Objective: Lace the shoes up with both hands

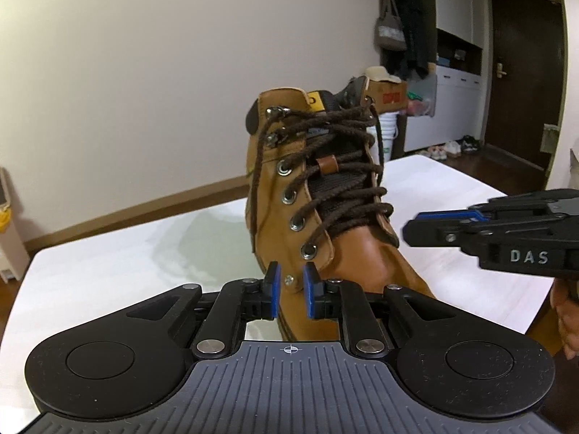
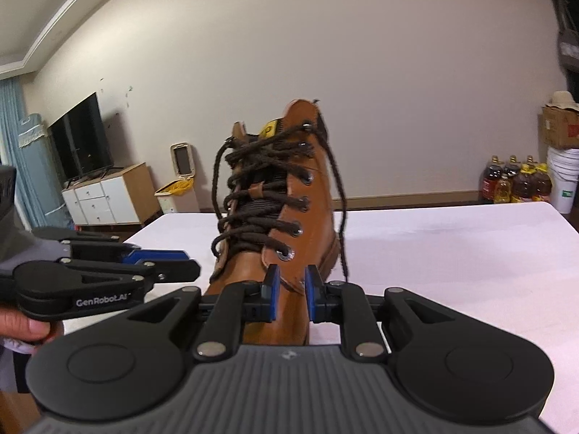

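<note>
Boot [image 1: 322,195] upright, toe toward cameras

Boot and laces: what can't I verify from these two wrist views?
- Left wrist view: left lace end, hidden behind left gripper.
- Right wrist view: boot toe and sole, covered by right gripper.
- Both views: no knot visible; the boot's far side is hidden.

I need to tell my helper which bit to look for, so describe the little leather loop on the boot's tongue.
On the white table stands one tan leather boot with dark brown laces. Go up its black tongue to about halfway: the small tan leather loop sits there with a lace running through it. It is the only leather piece among the criss-crossed laces; the eyelets beside it are metal rings.
</note>
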`<state>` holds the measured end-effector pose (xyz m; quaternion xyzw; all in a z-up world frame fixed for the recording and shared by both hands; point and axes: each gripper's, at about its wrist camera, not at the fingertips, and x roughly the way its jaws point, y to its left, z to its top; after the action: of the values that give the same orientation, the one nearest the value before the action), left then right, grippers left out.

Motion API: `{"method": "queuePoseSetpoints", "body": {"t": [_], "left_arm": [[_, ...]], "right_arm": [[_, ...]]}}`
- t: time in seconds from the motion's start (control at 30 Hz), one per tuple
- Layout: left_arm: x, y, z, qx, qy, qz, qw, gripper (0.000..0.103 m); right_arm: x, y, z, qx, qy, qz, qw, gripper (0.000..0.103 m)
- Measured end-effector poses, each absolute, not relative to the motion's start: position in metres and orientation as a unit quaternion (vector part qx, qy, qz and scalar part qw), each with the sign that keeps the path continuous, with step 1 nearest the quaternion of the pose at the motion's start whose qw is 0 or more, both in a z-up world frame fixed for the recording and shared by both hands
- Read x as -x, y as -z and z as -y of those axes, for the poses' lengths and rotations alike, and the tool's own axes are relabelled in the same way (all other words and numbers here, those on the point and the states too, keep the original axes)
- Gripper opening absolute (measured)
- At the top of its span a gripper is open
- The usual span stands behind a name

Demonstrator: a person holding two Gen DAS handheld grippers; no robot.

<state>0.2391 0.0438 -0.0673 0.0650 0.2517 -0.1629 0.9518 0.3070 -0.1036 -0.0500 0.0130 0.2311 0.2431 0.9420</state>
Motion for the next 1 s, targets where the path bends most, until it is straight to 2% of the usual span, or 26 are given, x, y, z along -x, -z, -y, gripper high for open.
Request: {"method": "queuePoseSetpoints", "body": {"t": [0.13, 0.3, 0.67, 0.93, 1.0], "left_arm": [[-0.24, 0.072, -0.039, -0.067, 0.166, -0.256, 0.95, 0.016], [-0.244, 0.081, -0.038, -0.067, 0.159, -0.265, 0.949, 0.016], [-0.219, 0.085, -0.026, -0.04, 0.097, -0.285, 0.953, 0.018], [-0.204, 0.079, -0.016, -0.043, 0.104, -0.29, 0.95, 0.018], [-0.195, 0.078, -0.015, -0.039, 0.118, -0.281, 0.952, 0.021]], "right_arm": [[-0.308, 0.056, 0.091, 0.015, -0.251, -0.237, 0.938, 0.018], [-0.313, 0.061, 0.094, -0.003, -0.235, -0.242, 0.941, 0.022], [-0.291, 0.075, 0.12, -0.067, -0.213, -0.277, 0.934, 0.022], [-0.268, 0.072, 0.124, -0.073, -0.201, -0.285, 0.935, 0.022], [-0.26, 0.069, 0.124, -0.071, -0.197, -0.285, 0.935, 0.022]]}}
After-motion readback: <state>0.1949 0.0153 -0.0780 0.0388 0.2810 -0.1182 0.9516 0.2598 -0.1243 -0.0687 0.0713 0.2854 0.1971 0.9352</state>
